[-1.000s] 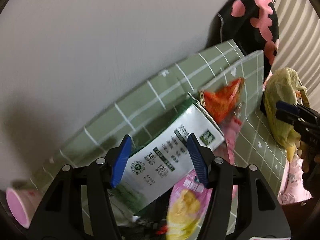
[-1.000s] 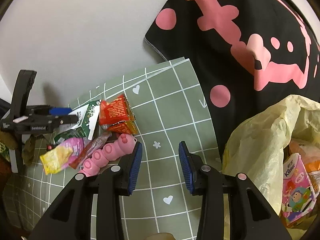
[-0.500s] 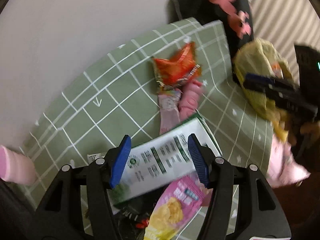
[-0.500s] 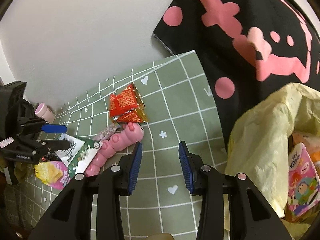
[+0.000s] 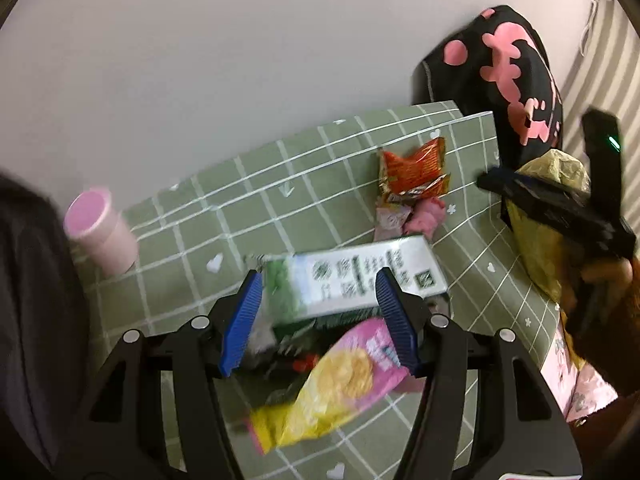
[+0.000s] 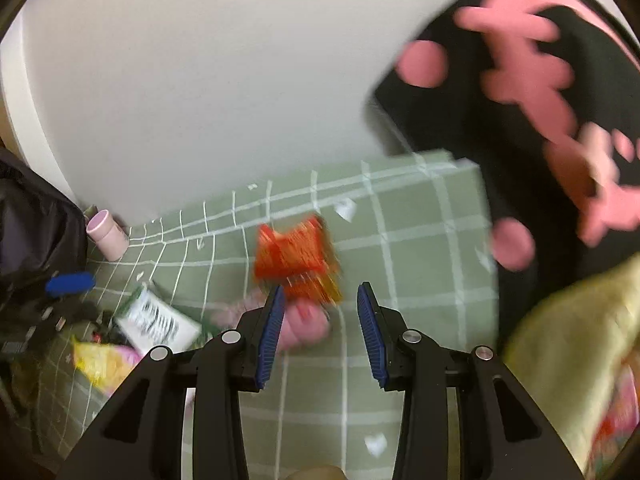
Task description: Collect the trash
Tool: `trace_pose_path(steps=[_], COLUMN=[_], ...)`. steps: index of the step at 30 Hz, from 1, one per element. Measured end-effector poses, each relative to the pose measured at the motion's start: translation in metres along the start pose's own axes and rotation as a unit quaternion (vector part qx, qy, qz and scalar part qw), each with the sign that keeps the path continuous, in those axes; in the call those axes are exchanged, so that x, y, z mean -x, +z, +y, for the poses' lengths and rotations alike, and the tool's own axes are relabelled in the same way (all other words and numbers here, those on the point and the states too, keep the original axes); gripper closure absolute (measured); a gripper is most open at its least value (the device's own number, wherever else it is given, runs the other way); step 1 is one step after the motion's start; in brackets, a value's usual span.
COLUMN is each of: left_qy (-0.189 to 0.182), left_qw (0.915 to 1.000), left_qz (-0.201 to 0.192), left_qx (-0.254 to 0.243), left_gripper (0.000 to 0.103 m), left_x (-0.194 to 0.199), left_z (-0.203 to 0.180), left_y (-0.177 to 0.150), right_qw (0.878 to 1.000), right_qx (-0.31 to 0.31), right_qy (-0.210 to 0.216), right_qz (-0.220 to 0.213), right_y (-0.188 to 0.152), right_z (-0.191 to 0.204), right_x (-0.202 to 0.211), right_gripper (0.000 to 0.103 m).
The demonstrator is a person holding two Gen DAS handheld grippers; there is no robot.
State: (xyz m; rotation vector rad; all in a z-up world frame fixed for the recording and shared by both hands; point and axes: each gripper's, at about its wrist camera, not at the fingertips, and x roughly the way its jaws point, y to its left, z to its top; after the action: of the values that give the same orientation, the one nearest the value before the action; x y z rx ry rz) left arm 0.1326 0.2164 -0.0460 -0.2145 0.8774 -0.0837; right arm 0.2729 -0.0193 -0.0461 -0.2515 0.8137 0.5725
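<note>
so far only part of the trash is bagged, and several wrappers lie out on the green checked bed sheet (image 5: 208, 240).
the left gripper (image 5: 318, 318) clamps a white-and-green printed carton (image 5: 360, 276), low centre of its view, above a pink-and-yellow snack packet (image 5: 340, 376). the right gripper (image 6: 320, 336) stands open and empty, aimed at a red-orange foil wrapper (image 6: 294, 254) mid-frame; the yellow plastic bag (image 6: 568, 352), lower right, already holds some packets.
</note>
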Motion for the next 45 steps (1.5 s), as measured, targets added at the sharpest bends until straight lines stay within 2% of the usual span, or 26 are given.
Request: trace_pose_path(steps=[3, 6, 8, 9, 12, 15, 20, 21, 23, 24, 26, 34, 41, 43, 45], left_qy=[0.007, 0.005, 0.008, 0.012, 0.013, 0.006, -0.009, -0.008, -0.007, -0.007, -0.015, -0.015, -0.019, -0.022, -0.022], left_qw=[0.9992, 0.9966, 0.9951, 0.9944, 0.9935, 0.9931, 0.9920, 0.9915, 0.9910, 0.9916, 0.9929, 0.9972, 0.9961, 0.9955, 0.9947], left_qz=[0.000, 0.007, 0.011, 0.013, 0.016, 0.021, 0.045, 0.050, 0.057, 0.055, 0.044, -0.010, -0.067, -0.077, -0.089], left_qx=[0.039, 0.082, 0.098, 0.104, 0.112, 0.115, 0.117, 0.120, 0.121, 0.117, 0.109, 0.073, 0.054, 0.051, 0.047], left_gripper=[0.047, 0.047, 0.047, 0.047, 0.047, 0.047, 0.048, 0.051, 0.075, 0.076, 0.088, 0.092, 0.094, 0.094, 0.094], left_x=[0.007, 0.011, 0.012, 0.013, 0.015, 0.013, 0.000, -0.003, -0.007, -0.006, -0.001, 0.030, 0.061, 0.068, 0.075], left_z=[0.014, 0.030, 0.036, 0.039, 0.041, 0.039, 0.030, 0.029, 0.027, 0.025, 0.020, -0.003, -0.012, -0.014, -0.015], left_y=[-0.019, -0.039, -0.048, -0.053, -0.059, -0.061, -0.062, -0.062, -0.060, -0.059, -0.055, -0.019, 0.016, 0.020, 0.024], right_qw=[1.000, 0.999, 0.999, 0.999, 0.999, 0.999, 1.000, 1.000, 1.000, 1.000, 0.999, 0.999, 0.998, 0.998, 0.999], right_qx=[0.014, 0.012, 0.018, 0.022, 0.023, 0.010, -0.011, -0.014, -0.022, -0.025, -0.034, -0.047, -0.040, -0.043, -0.035], right_qy=[-0.020, -0.005, 0.011, 0.016, 0.023, 0.028, 0.012, 0.010, 0.005, 0.003, 0.000, -0.007, -0.013, 0.005, 0.015], right_qz=[0.015, 0.031, 0.036, 0.041, 0.040, 0.028, 0.011, 0.010, 0.006, 0.004, 0.002, -0.016, -0.051, -0.041, -0.012], right_y=[0.011, 0.016, 0.018, 0.017, 0.019, 0.021, 0.014, 0.012, 0.006, 0.002, -0.004, -0.011, -0.007, -0.010, -0.017], right_z=[0.007, 0.010, 0.013, 0.015, 0.020, 0.020, 0.009, 0.006, 0.000, -0.003, -0.009, -0.016, -0.015, -0.020, -0.022], right_x=[-0.032, -0.053, -0.059, -0.060, -0.055, -0.041, -0.008, -0.003, 0.010, 0.016, 0.026, 0.058, 0.092, 0.091, 0.079], right_gripper=[0.067, 0.067, 0.075, 0.087, 0.097, 0.097, 0.097, 0.097, 0.097, 0.097, 0.097, 0.097, 0.097, 0.097, 0.096])
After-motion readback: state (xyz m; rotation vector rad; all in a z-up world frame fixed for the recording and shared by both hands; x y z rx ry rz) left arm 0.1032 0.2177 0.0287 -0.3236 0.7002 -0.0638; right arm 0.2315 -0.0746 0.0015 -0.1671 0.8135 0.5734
